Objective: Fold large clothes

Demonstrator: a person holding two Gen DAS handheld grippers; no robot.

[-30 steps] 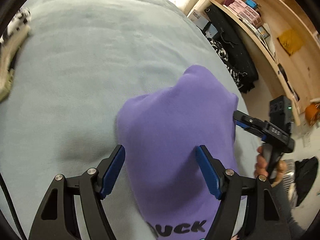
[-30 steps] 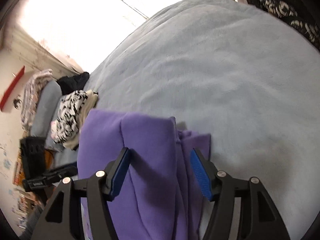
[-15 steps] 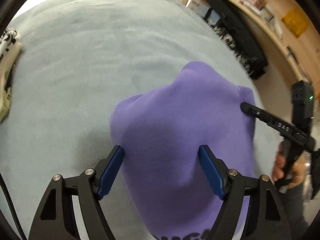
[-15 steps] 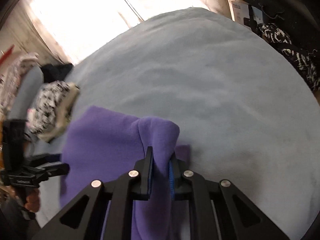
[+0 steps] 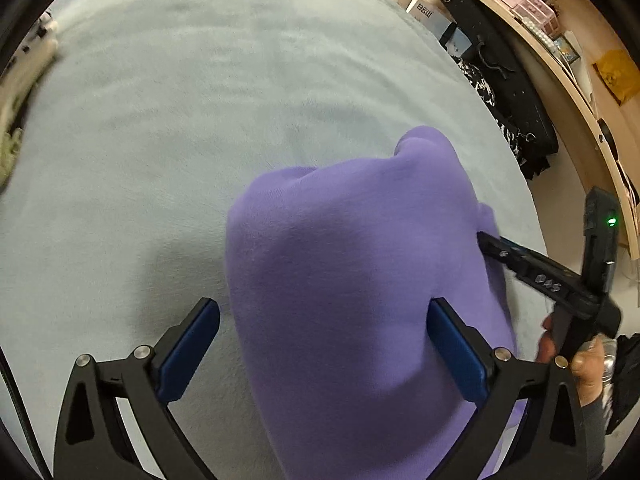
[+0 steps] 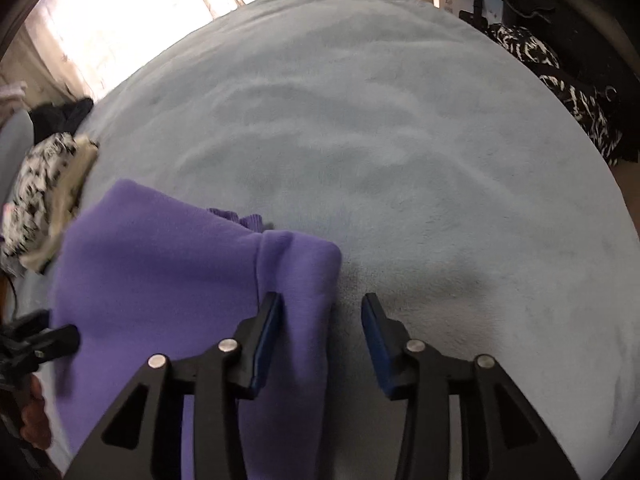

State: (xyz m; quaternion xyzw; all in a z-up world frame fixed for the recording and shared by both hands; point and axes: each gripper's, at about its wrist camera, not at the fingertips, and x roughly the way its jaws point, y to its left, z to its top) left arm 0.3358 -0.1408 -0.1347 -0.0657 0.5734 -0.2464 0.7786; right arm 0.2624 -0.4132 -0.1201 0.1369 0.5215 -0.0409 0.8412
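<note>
A purple sweatshirt [image 5: 352, 280] lies folded in a heap on the pale blue blanket [image 5: 180, 120]. My left gripper [image 5: 322, 344] straddles it, jaws opening wide. Its left pad stands clear of the cloth and its right pad hovers over it, so nothing is pinched. In the right wrist view the sweatshirt [image 6: 160, 280] has a rolled fold between the jaws of my right gripper [image 6: 322, 336]. Those jaws are opening; the fold leans by the left pad and the right pad is apart from it. The right gripper [image 5: 486, 240] touches the sweatshirt's right edge. The left gripper [image 6: 60, 338] shows at the far left.
A black-and-white patterned pile [image 6: 44, 184] lies at the blanket's left edge. More patterned cloth and a black bag [image 5: 512, 92] hang off the right side. A wooden shelf [image 5: 580, 80] with boxes stands beyond. The blanket [image 6: 400, 140] stretches bare ahead.
The right gripper, shut on a fold of the sweatshirt half a second ago, has opened and let it go. The left jaws spread wider. Both grippers sank slightly toward the blanket.
</note>
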